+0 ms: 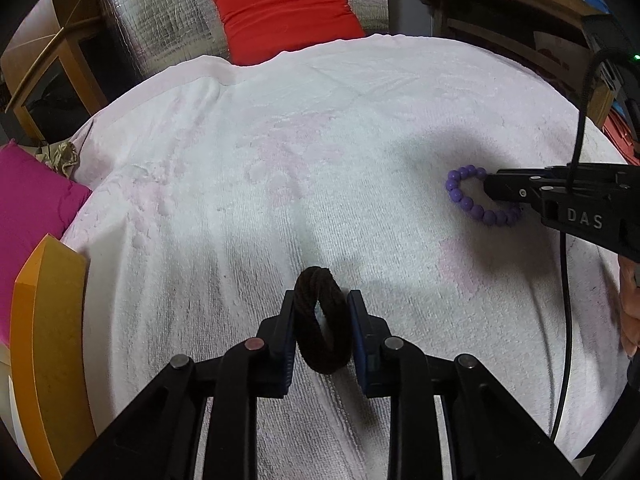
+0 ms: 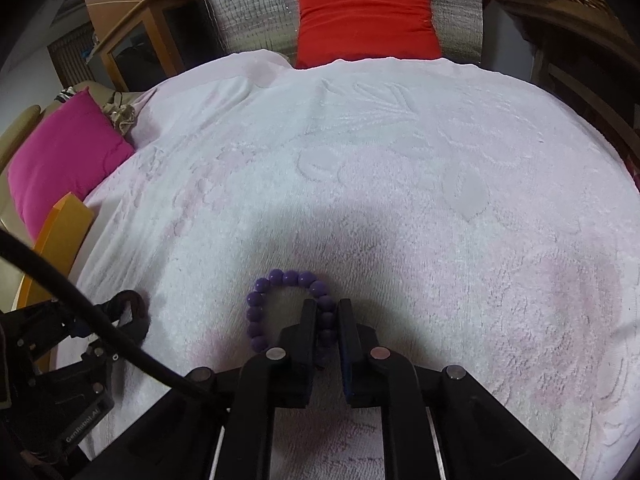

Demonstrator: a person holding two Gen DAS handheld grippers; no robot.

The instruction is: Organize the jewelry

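1. Your left gripper (image 1: 320,312) is closed on the dark braided ring (image 1: 322,322); the ring stands on edge between the pads, its opening facing forward along the fingers, low over the white towel (image 1: 280,168).
2. Your right gripper (image 2: 325,316) is pinched nearly shut on one side of the purple bead bracelet (image 2: 256,312); the rest of the loop lies on the towel, left of and ahead of the fingers.
3. The two pieces lie well apart, each already in the nearer hand; no tray or box is visible, so the destination cannot be judged.
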